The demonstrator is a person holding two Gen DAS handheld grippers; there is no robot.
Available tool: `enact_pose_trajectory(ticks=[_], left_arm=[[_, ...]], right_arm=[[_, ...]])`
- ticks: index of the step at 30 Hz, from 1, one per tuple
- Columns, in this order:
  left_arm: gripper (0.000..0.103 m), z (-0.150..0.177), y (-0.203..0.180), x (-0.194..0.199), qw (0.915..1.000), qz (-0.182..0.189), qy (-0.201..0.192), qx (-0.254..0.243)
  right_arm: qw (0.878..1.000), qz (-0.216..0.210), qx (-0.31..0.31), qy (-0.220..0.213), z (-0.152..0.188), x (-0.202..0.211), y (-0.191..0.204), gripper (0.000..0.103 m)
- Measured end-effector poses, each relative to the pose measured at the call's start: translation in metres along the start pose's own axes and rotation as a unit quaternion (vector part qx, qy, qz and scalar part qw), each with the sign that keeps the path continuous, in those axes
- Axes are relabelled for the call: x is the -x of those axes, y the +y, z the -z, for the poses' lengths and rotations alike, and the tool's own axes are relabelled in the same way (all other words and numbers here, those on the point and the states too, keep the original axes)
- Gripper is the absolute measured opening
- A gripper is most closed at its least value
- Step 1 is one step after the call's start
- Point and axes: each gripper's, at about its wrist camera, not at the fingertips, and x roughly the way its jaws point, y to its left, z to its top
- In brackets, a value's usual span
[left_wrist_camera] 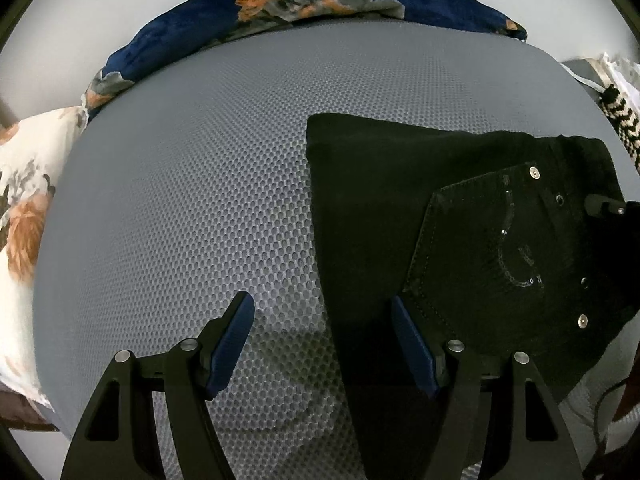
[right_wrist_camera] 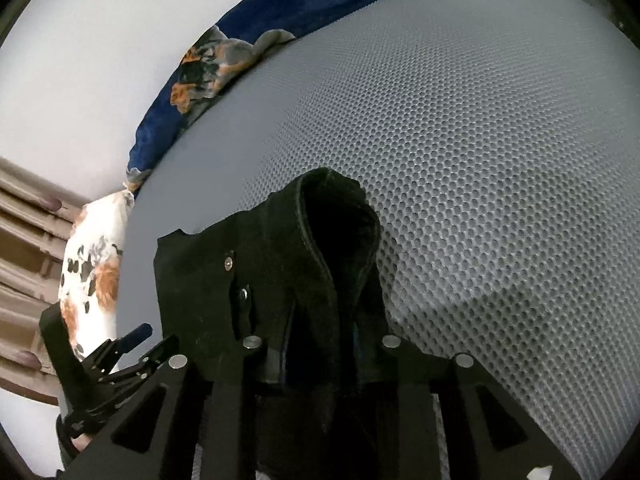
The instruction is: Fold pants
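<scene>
Grey honeycomb-mesh mattress surface (left_wrist_camera: 192,184) fills both wrist views, with a pale wall behind it; a navy blanket with orange and grey flowers (left_wrist_camera: 192,24) is bunched along its far edge, and a white pillow with orange and black floral print (left_wrist_camera: 28,208) lies at its left edge; a black-and-cream zigzag patterned cloth (left_wrist_camera: 624,120) shows at the right edge in the left wrist view.

Black denim pants (left_wrist_camera: 400,200), folded into a compact block, lie on the right part of the mattress in the left wrist view; a back pocket with sequin stitching (left_wrist_camera: 496,240) and small metal rivets faces up, and the folded edge runs toward the middle of the mattress.

Left gripper (left_wrist_camera: 322,344) hangs above the mattress at the near edge with its blue-padded fingers (left_wrist_camera: 232,348) spread wide and nothing between them; one finger is over bare mesh, the other over the near left edge of the pants.

Right gripper (right_wrist_camera: 318,356) has the waistband end of the pants draped over and between its fingers, the cloth standing up in a raised fold ahead of it; the pads are hidden by the fabric, so I cannot tell whether they press on it or have let go.
</scene>
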Motion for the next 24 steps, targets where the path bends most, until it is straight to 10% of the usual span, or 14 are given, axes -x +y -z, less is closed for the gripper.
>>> enact_pose_trajectory(ticks=[24], left_arm=[[0.071, 0.035, 0.001, 0.017, 0.9999, 0.008, 0.003, 0.006]], right_arm=[[0.999, 0.016, 0.039, 0.009, 0.036, 0.026, -0.001, 0.026]])
